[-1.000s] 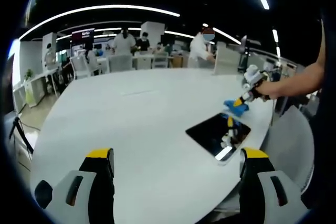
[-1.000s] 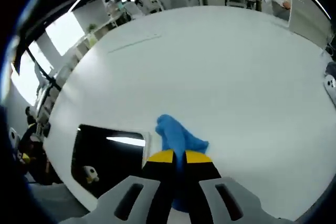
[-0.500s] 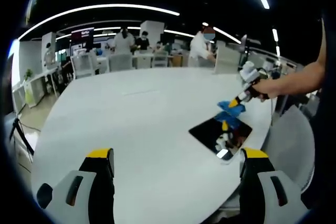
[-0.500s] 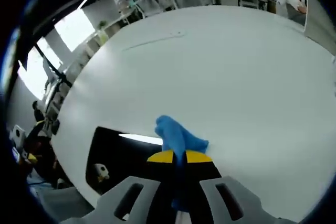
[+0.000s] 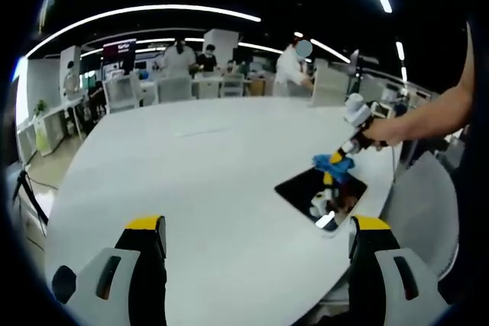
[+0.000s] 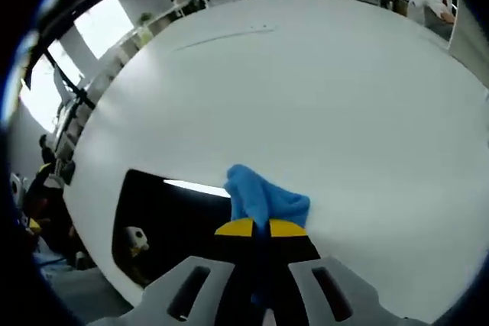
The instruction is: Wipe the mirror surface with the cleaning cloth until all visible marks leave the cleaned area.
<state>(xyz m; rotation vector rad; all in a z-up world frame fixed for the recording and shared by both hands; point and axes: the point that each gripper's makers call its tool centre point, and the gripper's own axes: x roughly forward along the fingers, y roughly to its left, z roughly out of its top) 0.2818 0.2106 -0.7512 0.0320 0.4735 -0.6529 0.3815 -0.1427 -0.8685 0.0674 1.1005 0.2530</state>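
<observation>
The right gripper (image 6: 255,228) pinches the blue cloth (image 6: 263,200) at the mirror's (image 6: 164,223) edge on the white bench (image 6: 306,97). The left gripper's (image 5: 256,228) jaws are spread, well apart from the mirror.

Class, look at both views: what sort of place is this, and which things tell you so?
Probably an open-plan office or lab: a big white table, rows of desks and chairs with people working behind it, and long strip ceiling lights.

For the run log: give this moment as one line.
right gripper: shut on blue cloth | cloth at mirror edge | left gripper: open, idle over table
</observation>
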